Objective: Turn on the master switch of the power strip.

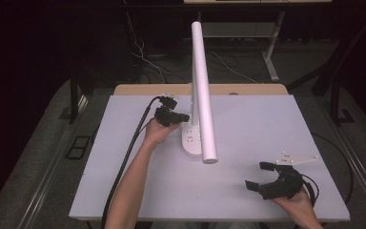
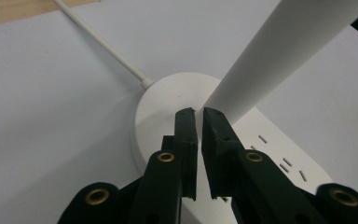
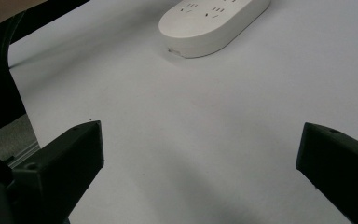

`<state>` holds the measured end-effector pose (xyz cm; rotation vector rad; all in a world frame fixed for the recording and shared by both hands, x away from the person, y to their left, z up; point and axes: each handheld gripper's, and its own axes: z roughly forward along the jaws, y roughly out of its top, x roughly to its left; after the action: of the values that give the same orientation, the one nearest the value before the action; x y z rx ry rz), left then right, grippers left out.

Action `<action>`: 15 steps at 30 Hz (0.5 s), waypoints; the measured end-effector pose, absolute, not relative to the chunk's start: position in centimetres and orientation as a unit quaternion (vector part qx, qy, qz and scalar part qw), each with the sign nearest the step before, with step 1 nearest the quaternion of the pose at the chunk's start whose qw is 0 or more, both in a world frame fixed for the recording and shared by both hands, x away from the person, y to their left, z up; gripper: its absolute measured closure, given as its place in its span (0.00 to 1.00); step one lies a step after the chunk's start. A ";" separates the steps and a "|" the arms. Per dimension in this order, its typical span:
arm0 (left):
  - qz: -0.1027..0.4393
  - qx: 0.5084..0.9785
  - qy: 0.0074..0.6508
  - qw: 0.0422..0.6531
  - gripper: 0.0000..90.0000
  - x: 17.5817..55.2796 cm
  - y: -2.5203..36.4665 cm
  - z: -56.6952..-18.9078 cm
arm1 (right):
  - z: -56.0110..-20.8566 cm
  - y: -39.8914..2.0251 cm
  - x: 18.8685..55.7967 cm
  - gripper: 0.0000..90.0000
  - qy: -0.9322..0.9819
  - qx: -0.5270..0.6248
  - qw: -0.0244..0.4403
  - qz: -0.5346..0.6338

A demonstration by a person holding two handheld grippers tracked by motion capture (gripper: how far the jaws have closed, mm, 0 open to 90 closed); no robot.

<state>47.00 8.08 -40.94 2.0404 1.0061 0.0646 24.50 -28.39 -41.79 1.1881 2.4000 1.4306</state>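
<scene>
Lamp-and-power-strip base sitting mid-table, one gripper right on it

Left gripper (image 1: pixel 183 116) has its jaws pressed nearly together at the white lamp base (image 2: pixel 168 100), beside the tube (image 1: pixel 202 90); right gripper (image 1: pixel 262 175) hangs spread wide over bare table (image 1: pixel 248 119), well apart.

The surface (image 1: pixel 248 143) is a smooth, matt pale sheet, with a strip of light wood (image 1: pixel 248 89) along its far edge. On it, the power strip (image 3: pixel 214 21) looks like smooth white plastic with a faint sheen, as does the lamp's round base (image 2: pixel 163 107) and tube-shaped white arm (image 1: pixel 202 90). The left hand-held gripper (image 2: pixel 199 112) has matt black plastic jaws set with brass-coloured rivets (image 2: pixel 166 157).
</scene>
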 end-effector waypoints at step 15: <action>0.024 0.799 0.438 0.412 1.00 47.1 7.2 -42.1 | -41.8 -28.3 24.5 0.00 0.791 0.391 0.050 0.469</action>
<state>47.11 7.16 -42.13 2.0096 1.1012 0.0608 24.54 -28.31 -41.83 1.1904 2.4076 1.4273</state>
